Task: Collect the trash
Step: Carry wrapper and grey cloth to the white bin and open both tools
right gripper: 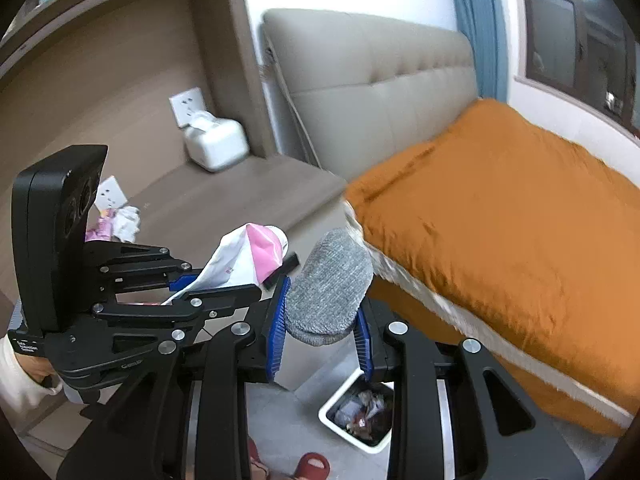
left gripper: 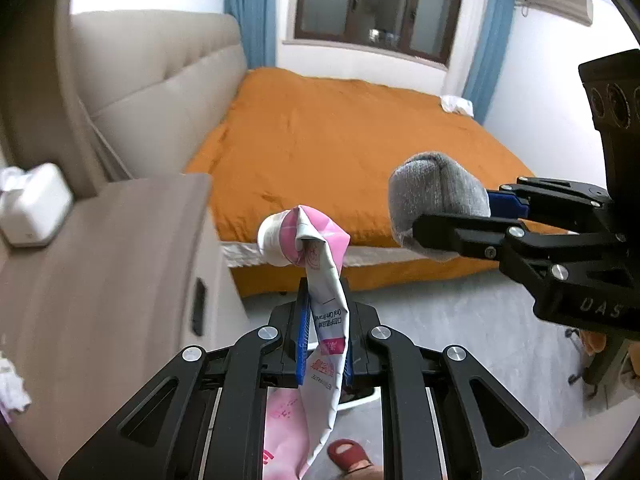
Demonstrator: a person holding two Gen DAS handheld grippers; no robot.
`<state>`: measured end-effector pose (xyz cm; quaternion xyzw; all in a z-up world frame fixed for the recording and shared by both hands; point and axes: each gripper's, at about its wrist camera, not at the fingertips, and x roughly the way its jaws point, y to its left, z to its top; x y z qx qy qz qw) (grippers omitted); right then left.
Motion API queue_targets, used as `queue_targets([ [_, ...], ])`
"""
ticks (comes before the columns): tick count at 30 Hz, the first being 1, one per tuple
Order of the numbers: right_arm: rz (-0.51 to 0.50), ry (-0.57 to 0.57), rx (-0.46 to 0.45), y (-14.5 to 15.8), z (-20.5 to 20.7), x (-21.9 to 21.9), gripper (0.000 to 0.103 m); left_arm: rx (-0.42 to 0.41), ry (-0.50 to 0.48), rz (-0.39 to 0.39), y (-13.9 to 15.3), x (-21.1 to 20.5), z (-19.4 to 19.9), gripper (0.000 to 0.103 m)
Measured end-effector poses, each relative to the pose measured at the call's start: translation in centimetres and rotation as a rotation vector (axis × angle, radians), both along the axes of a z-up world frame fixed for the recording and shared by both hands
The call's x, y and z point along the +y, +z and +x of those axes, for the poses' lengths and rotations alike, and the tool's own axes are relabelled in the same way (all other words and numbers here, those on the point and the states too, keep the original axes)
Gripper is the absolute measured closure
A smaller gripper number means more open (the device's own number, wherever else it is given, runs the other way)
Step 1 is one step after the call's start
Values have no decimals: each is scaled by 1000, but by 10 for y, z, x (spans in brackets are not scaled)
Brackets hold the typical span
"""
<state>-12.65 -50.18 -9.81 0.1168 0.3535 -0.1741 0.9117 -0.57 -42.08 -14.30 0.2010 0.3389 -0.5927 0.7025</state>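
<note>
My left gripper (left gripper: 325, 300) is shut on a crumpled pink-and-white toothpaste tube (left gripper: 316, 248), whose folded end sticks up past the blue pads. The same tube (right gripper: 248, 256) shows in the right wrist view, at the left, in that gripper (right gripper: 224, 280). My right gripper (right gripper: 320, 320) is shut on a rolled grey sock (right gripper: 330, 284). In the left wrist view that sock (left gripper: 436, 196) and the right gripper (left gripper: 448, 220) come in from the right. A white trash bin (right gripper: 344, 428) with wrappers inside stands on the floor below the right gripper.
An orange-covered bed (left gripper: 352, 140) with a beige headboard (right gripper: 380, 80) fills the room ahead. A wooden nightstand (left gripper: 100, 280) carries a white tissue box (right gripper: 216, 146) and crumpled paper (right gripper: 124, 220). Red slippers (right gripper: 312, 466) show on the grey floor.
</note>
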Motion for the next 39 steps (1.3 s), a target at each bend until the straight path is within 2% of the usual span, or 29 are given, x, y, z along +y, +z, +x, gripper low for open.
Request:
queue_targets([
  [3, 25, -26, 18, -14, -8, -10, 72, 24, -23, 21, -18, -13, -4, 90],
  [6, 53, -53, 43, -35, -12, -22, 72, 69, -51, 47, -49, -29, -7, 90],
  [13, 127, -101, 120, -108, -19, -52, 72, 123, -104, 133, -134, -61, -20, 90],
  [22, 202, -113, 220, -234, -13, -79, 72, 187, -155, 243, -268, -92, -25, 90],
  [26, 218, -107, 275, -293, -11, -87, 72, 230, -192, 266, -328, -104, -23, 90],
  [28, 223, -101, 290, -314, -10, -89, 72, 223, -206, 277, -350, -109, -27, 90],
  [30, 235, -92, 300, -338, -9, -92, 66, 214, -225, 284, -371, -112, -31, 89],
  [31, 243, -87, 307, -348, -9, -93, 38, 209, -238, 297, -386, -116, -33, 78],
  [32, 242, -91, 317, -361, -9, -95, 15, 206, -249, 304, -396, -117, -35, 33],
  [33, 222, -106, 330, -371, -9, -96, 11, 200, -250, 291, -407, -118, -34, 6],
  [34, 222, -108, 341, -380, -10, -97, 5, 184, -239, 281, -411, -121, -36, 5],
  [39, 266, -145, 371, -415, -14, -105, 5, 172, -244, 319, -441, -125, -38, 5],
])
